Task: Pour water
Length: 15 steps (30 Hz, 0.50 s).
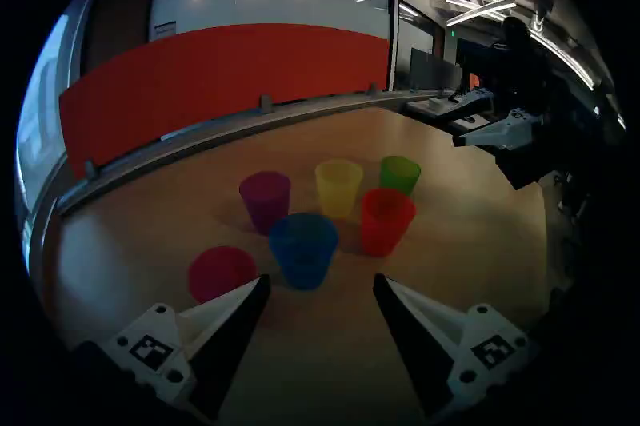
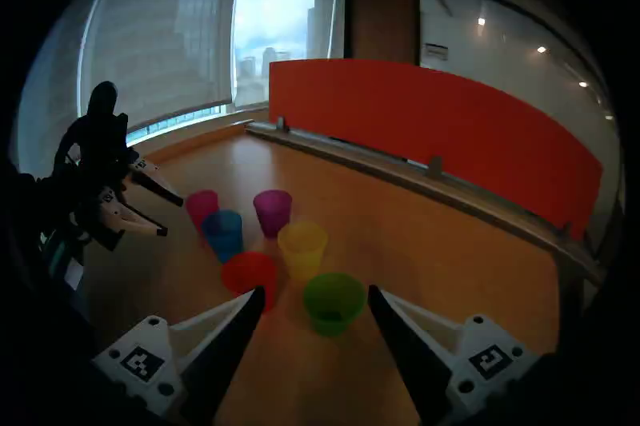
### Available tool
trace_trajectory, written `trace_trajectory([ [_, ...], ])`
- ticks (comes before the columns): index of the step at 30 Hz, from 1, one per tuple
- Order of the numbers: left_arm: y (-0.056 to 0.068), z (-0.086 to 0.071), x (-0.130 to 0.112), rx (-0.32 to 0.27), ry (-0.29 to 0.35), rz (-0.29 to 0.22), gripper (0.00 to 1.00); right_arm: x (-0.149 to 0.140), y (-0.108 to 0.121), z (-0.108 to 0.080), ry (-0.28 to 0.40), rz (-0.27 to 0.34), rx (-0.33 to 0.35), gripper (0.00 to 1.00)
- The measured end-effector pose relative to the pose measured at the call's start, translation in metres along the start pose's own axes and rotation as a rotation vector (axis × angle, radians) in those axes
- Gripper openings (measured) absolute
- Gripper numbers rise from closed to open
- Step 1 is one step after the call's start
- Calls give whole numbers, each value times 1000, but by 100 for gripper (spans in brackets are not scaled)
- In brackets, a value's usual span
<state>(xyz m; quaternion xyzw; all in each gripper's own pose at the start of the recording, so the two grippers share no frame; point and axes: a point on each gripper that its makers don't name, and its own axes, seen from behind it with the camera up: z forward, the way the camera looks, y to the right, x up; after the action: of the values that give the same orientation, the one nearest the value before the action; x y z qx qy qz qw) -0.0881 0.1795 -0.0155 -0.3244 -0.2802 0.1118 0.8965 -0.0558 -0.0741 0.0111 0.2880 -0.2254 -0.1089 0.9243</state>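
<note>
OK, status. Six translucent plastic cups stand upright in a tight cluster on the wooden table (image 1: 472, 218). I'm taking the blue cup (image 1: 303, 250) as reference, with directions as seen in the left gripper view.

- Pink cup (image 1: 220, 272): just left of it and slightly nearer the camera.
- Purple cup (image 1: 265, 198): behind it to the left.
- Yellow cup (image 1: 338, 186): behind it to the right.
- Red cup (image 1: 386, 220): just beside it on the right. Can't tell whether they touch.
- Green cup (image 1: 399, 174): farthest from the blue cup, past the red one.

Can't tell whether any cup holds water; the light is too dim.

Left gripper (image 1: 320, 278): jaws wide apart with nothing between them. The blue cup sits just ahead of the gap, closer to the left finger, with no contact.

Right gripper (image 2: 314, 290): jaws also wide, holding nothing. It faces the cluster from the side opposite the blue cup. The green cup is just ahead of its gap and the red cup is by its left fingertip.

In the right gripper view the left gripper shows beyond the blue cup, near the pink one, with its fingers spread.

The orange partition (image 1: 224, 78) runs along the table edge well behind the blue cup. The window (image 2: 272, 42) is far beyond the blue cup in the right gripper view.
</note>
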Motion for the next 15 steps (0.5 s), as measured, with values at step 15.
trace_trajectory([
  [15, 0, 29, -19, 69, -22, -37, 96, -14, 4, 10, -26, 6, 5, 100],
])
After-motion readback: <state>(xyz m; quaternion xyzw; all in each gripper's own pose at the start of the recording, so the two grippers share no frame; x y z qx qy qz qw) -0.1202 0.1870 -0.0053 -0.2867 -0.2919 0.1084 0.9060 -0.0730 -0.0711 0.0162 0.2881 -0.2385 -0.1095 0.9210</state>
